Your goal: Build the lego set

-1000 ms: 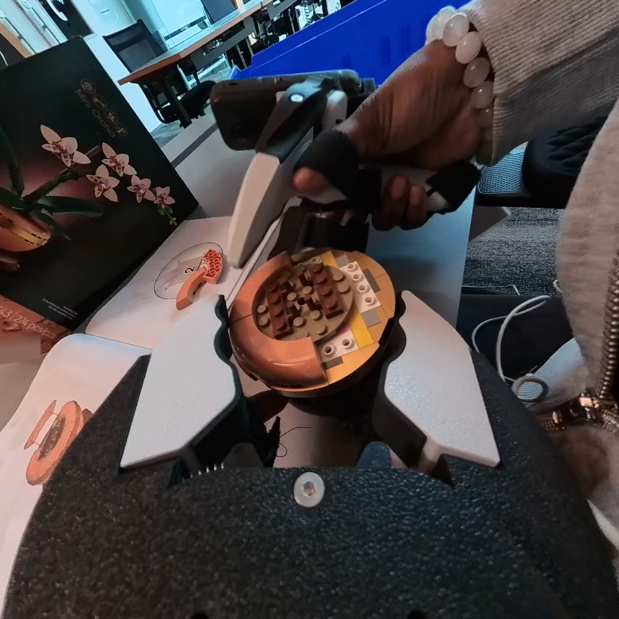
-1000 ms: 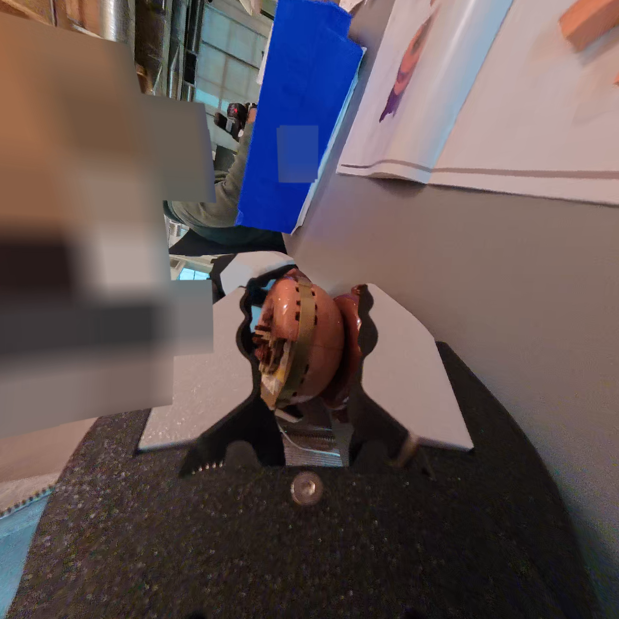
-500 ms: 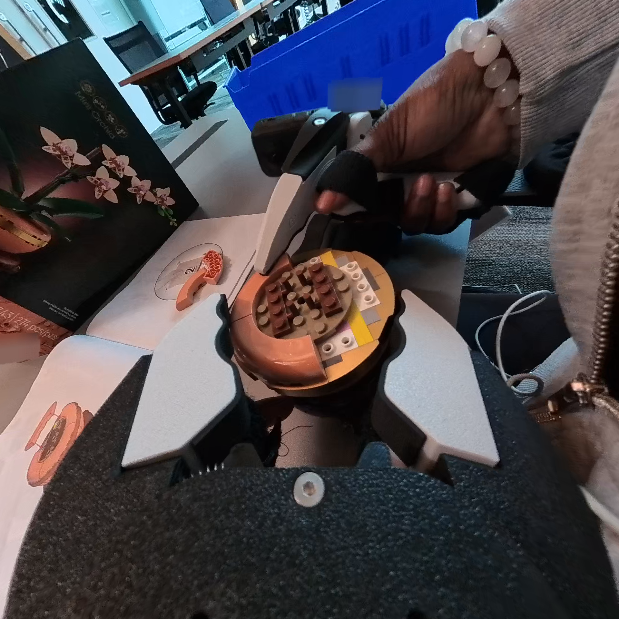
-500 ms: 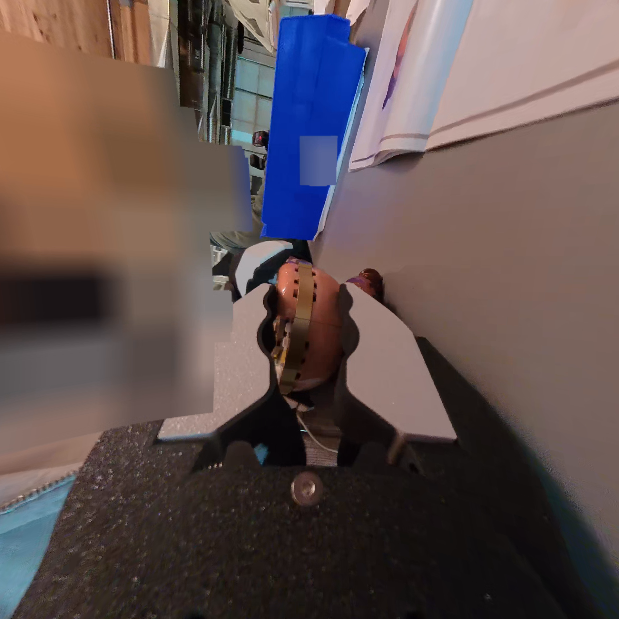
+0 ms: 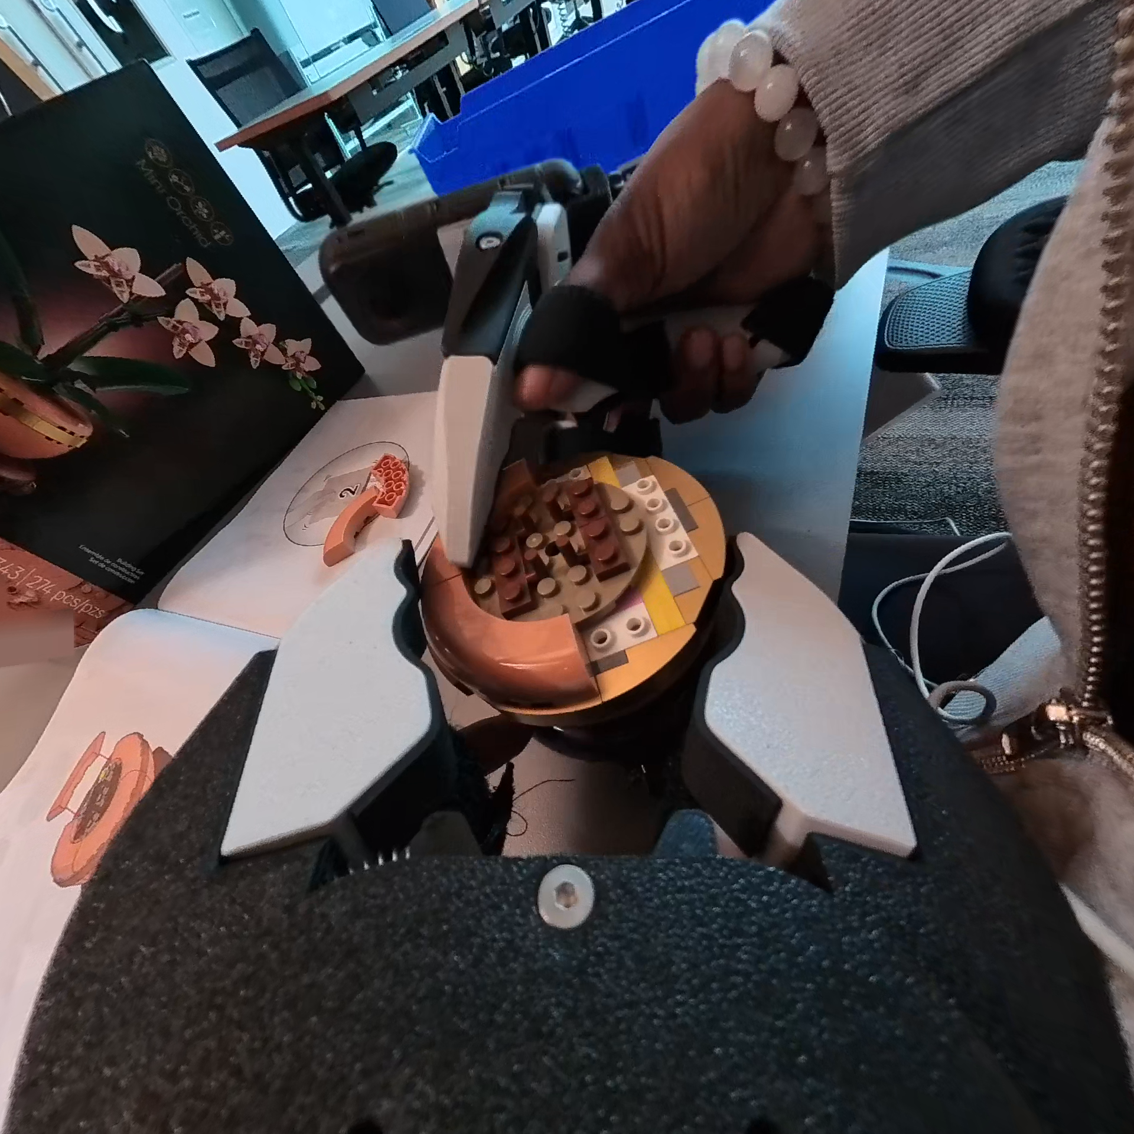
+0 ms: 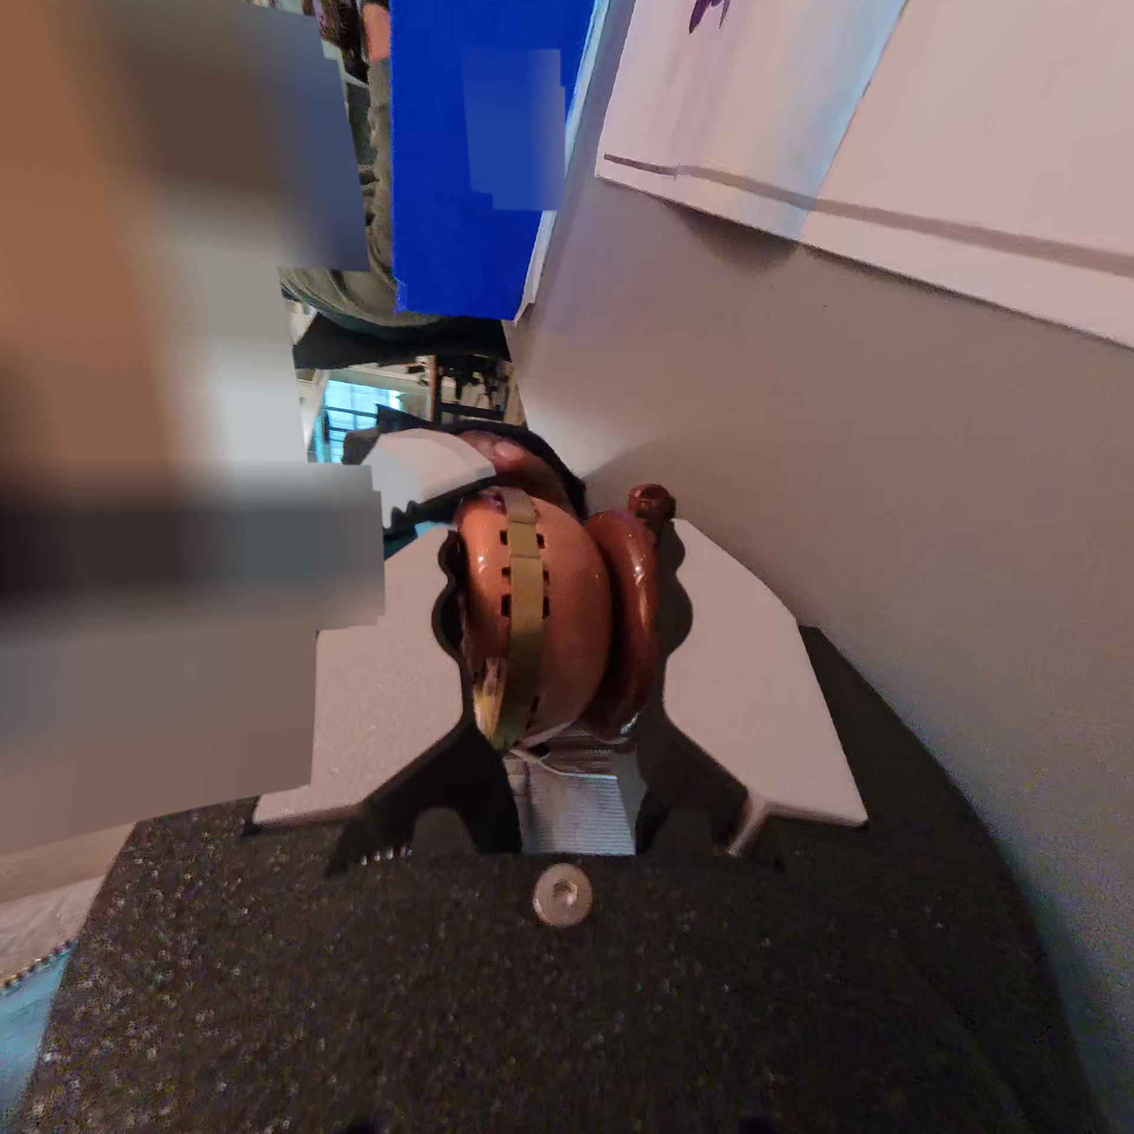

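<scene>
I have the round pot base (image 5: 574, 589) clamped by its sides between my left gripper (image 5: 570, 620) jaws, studs up; my right gripper (image 6: 561, 620) pinches it top to bottom across the near rim, its disc edge-on between those jaws; the loose curved piece (image 5: 368, 509) lies well outside, left of my left jaws.

An open-plan office: long wood-topped desks on dark metal legs (image 5: 343, 92), black mesh swivel chairs (image 5: 245, 80), grey carpet (image 5: 914, 491), and large bright windows (image 5: 325, 30).

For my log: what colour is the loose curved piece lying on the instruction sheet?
Salmon-orange curved piece; clearest in the left wrist view.
</scene>
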`<state>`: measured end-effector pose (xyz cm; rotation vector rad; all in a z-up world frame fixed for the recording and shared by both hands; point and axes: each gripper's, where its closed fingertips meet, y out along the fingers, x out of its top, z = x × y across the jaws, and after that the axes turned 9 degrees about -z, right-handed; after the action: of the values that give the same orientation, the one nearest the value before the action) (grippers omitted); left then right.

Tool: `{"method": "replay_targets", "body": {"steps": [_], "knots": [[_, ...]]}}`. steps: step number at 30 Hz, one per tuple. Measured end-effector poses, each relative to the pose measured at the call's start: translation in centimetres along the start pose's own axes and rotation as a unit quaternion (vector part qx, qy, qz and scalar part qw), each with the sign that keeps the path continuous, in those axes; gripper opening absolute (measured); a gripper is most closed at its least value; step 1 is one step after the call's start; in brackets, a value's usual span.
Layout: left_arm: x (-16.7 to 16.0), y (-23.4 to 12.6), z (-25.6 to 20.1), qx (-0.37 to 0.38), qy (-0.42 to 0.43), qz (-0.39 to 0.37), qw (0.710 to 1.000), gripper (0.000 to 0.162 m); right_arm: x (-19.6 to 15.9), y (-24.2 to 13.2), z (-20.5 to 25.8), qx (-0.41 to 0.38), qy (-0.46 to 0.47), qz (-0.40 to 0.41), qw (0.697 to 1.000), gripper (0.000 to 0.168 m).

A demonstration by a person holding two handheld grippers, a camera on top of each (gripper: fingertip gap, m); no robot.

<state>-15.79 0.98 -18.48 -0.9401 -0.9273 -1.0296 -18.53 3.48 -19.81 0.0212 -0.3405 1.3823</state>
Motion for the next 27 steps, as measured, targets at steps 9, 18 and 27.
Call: {"method": "replay_targets", "body": {"steps": [9,18,27], "knots": [[0.1,0.0,0.0,-0.006,0.004,-0.003,1.000,0.093,0.2,0.0,0.1,0.006,0.041,-0.016,0.999,0.060],[0.2,0.0,-0.1,-0.006,0.010,-0.005,1.000,0.092,0.6,0.1,0.8,0.023,-0.029,-0.030,0.999,0.045],[0.2,0.1,0.0,-0.001,0.015,-0.005,1.000,0.093,0.4,-2.6,1.0,0.036,0.000,-0.125,0.992,0.043]]}}
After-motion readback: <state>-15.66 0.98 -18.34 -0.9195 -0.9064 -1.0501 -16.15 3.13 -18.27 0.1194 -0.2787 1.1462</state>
